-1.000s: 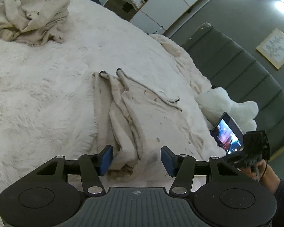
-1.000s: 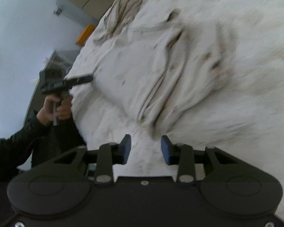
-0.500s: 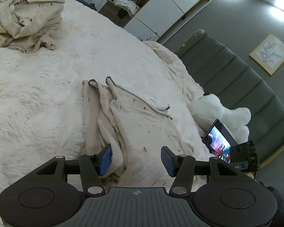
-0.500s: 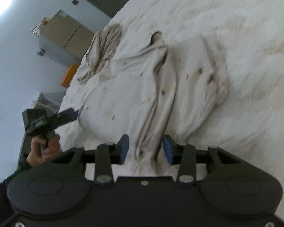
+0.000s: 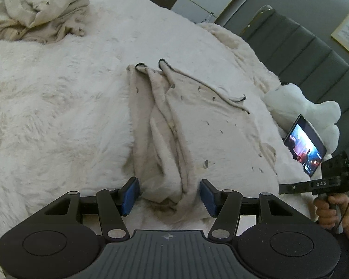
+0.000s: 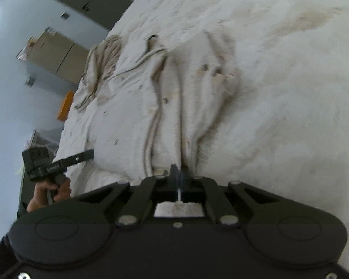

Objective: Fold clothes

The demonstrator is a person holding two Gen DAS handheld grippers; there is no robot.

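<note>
A cream garment with small dark marks (image 5: 193, 125) lies spread and wrinkled on the white fluffy bed (image 5: 58, 107). My left gripper (image 5: 168, 196) is open, its blue pads either side of the garment's bunched near hem. In the right wrist view the same garment (image 6: 165, 97) lies ahead, and my right gripper (image 6: 178, 178) is shut on a fold of its near edge. The right gripper also shows in the left wrist view (image 5: 318, 181), and the left gripper shows in the right wrist view (image 6: 58, 162).
A heap of cream clothes (image 5: 35, 9) lies at the bed's far left. A white plush bear (image 5: 302, 102) and a lit tablet (image 5: 304, 146) sit at the bed's right edge by a green headboard (image 5: 314, 46). Cabinets (image 6: 51, 51) stand beyond the bed.
My right gripper moved onto the garment's near edge and closed on a fold. My left gripper moved closer, its open pads now around the bunched hem.
</note>
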